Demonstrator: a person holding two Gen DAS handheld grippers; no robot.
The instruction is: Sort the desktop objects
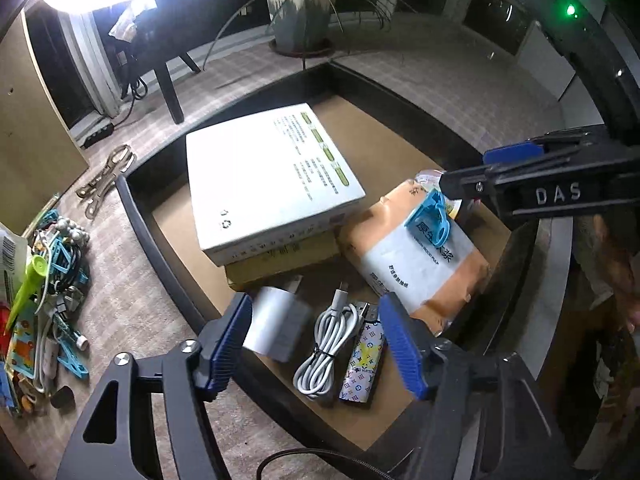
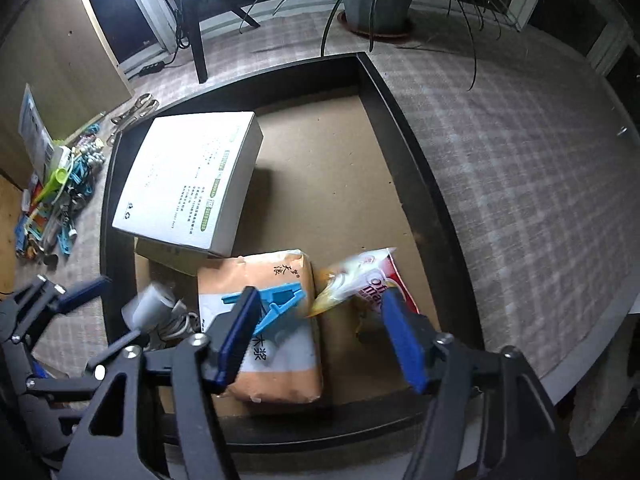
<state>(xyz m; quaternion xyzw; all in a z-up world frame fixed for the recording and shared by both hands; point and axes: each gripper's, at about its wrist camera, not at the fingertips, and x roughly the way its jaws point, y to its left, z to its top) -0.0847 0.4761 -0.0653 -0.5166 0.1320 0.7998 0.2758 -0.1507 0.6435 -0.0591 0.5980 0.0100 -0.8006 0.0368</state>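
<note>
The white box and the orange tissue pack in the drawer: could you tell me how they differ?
The white box is rigid and flat with sharp corners; the orange tissue pack is soft and wrinkled. The box rests on a yellowish box; the pack lies on the drawer floor. The pack carries a blue clip; the box top is bare. Both bear printed text and lie inside the drawer.

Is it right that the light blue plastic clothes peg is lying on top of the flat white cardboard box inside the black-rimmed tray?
Not quite. The light blue plastic clothes peg lies on the orange and white tissue pack, not on the flat white cardboard box. Both sit inside the black-rimmed tray. The right wrist view shows it plainly.
</note>
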